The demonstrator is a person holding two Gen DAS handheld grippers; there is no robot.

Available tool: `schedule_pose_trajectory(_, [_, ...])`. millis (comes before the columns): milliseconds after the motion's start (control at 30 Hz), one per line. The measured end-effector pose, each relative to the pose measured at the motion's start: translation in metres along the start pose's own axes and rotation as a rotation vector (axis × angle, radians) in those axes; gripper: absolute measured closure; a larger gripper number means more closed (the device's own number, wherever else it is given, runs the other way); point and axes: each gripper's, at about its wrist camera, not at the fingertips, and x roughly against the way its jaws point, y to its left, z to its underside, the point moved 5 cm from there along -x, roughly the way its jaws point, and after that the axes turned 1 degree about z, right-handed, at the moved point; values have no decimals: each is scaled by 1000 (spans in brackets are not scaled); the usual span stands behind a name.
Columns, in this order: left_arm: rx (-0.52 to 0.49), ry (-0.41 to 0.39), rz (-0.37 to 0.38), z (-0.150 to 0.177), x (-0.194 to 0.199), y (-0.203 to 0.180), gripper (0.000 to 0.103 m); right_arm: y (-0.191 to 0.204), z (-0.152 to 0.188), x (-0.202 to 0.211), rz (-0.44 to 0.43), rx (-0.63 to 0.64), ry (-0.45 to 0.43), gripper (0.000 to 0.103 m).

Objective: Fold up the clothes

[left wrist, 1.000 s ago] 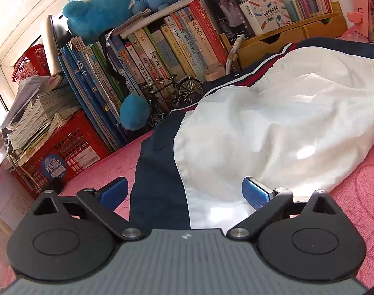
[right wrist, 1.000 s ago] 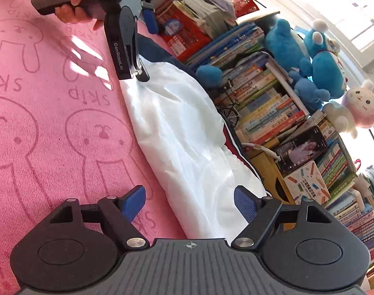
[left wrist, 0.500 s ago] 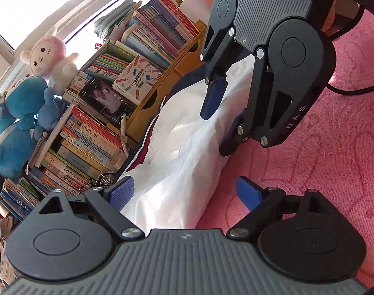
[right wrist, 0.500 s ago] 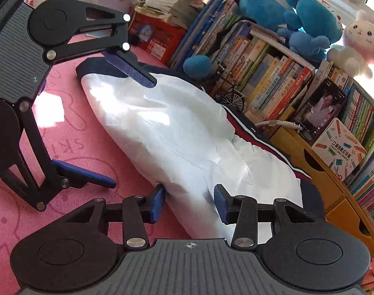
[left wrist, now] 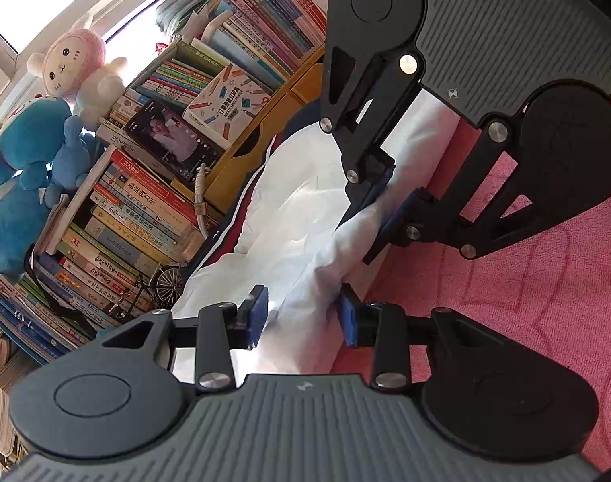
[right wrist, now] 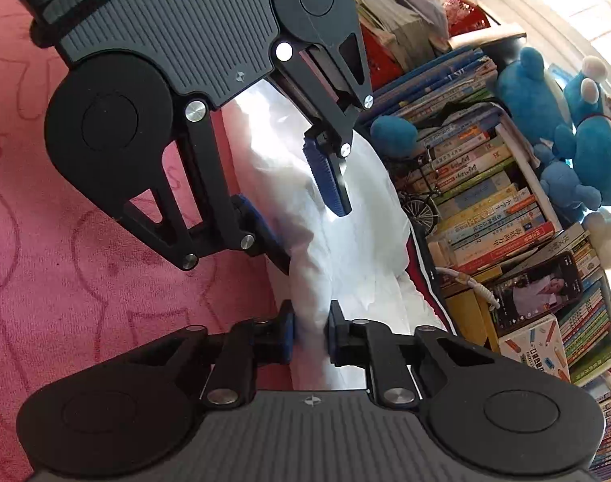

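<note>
The step in hand looks like taking hold of the near edge before a fold: the white garment point(left wrist: 289, 217), thin and crinkled with a navy and red trim, lies bunched on the pink terry bench point(left wrist: 506, 281) beside a row of books point(left wrist: 144, 209). The right tongs point(right wrist: 309, 335) are closing, pinching a ridge of the cloth; the left tongs point(left wrist: 301, 317) are closing around a thicker fold, though whether both pads point(left wrist: 347, 315) press it yet is hard to tell. Next, I judge, both must lift together and carry the edge across evenly.
</note>
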Motion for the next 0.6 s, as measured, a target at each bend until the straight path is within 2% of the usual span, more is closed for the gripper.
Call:
schedule_pose_trajectory(133, [85, 159, -39, 27, -14, 22, 69, -4, 10, 0, 38, 23, 24, 89])
schedule_pose_trajectory(233, [139, 251, -106, 56, -15, 47, 69, -10, 36, 4, 53, 18, 74, 89])
schedule_pose_trajectory(333, [197, 317, -141, 84, -7, 69, 69, -20, 69, 6, 82, -14, 144, 90])
schedule_pose_trajectory(467, [223, 359, -177, 107, 5, 83, 69, -28, 115, 16, 112, -78, 222, 90])
schedule_pose_trajectory(600, [235, 376, -190, 113, 10, 85, 69, -31, 149, 27, 145, -125, 282, 89])
